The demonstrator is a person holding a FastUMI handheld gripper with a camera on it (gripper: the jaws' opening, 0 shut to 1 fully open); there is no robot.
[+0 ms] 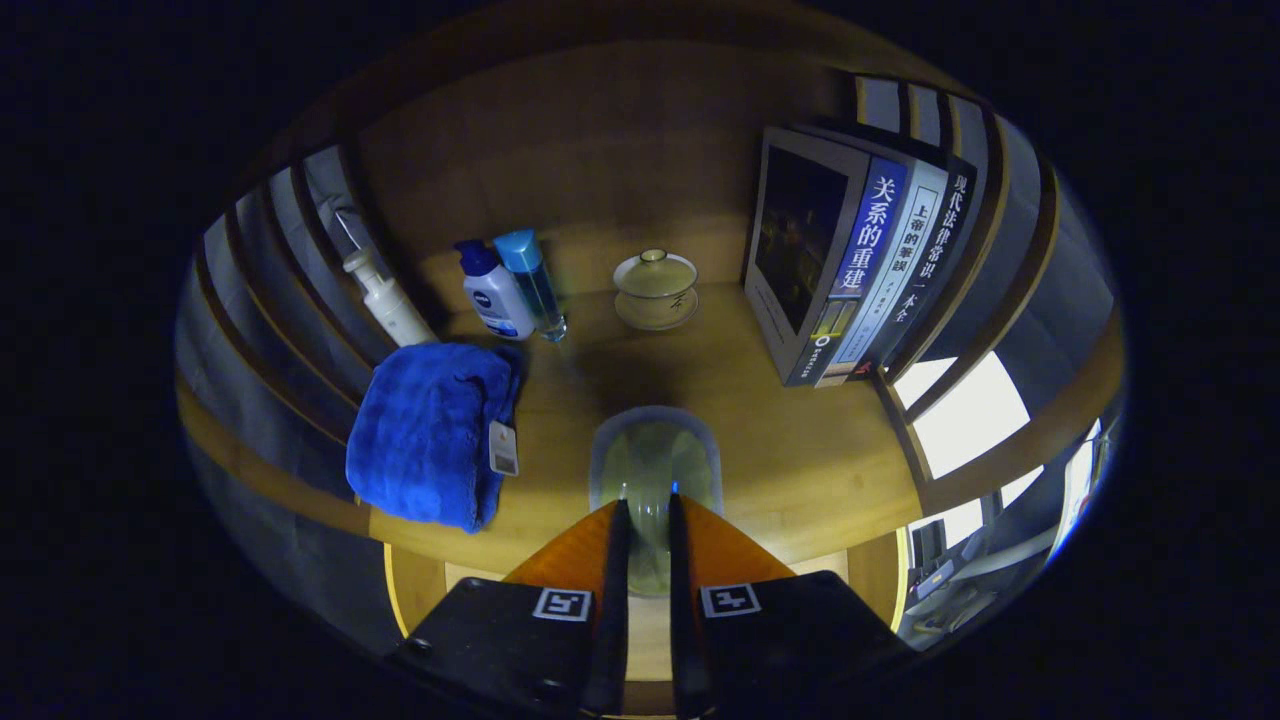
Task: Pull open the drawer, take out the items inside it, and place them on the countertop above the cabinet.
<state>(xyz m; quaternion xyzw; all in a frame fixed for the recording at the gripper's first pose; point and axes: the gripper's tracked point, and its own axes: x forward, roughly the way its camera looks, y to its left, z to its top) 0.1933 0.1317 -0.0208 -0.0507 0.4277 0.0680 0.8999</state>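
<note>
One item is held in the tongs [647, 515]: a translucent glass cup [655, 470], pale green-grey, pinched between the two fingers, which stand narrow and press on its near wall from either side. The cup hangs over the front edge of the counter [790, 450], roughly midway along it; whether its base touches the wood cannot be told.

Handling, as judged: the cup appears rigid, light, smooth-walled and breakable. A thin rim grip of this kind can let it pivot or slip, so it should be lowered level and set flat before the fingers part. Bare wood lies just ahead of the cup.

Other things on the counter:
- A folded blue towel [430, 430] at the front left corner, soft and well clear of the cup.
- A white pump bottle [390, 300], a second pump bottle [495, 290] and a blue-capped bottle [532, 280] toward the back left.
- A lidded tea bowl on its saucer [655, 290] at the back centre, fragile.
- A row of upright books [860, 270] along the right edge.
</note>
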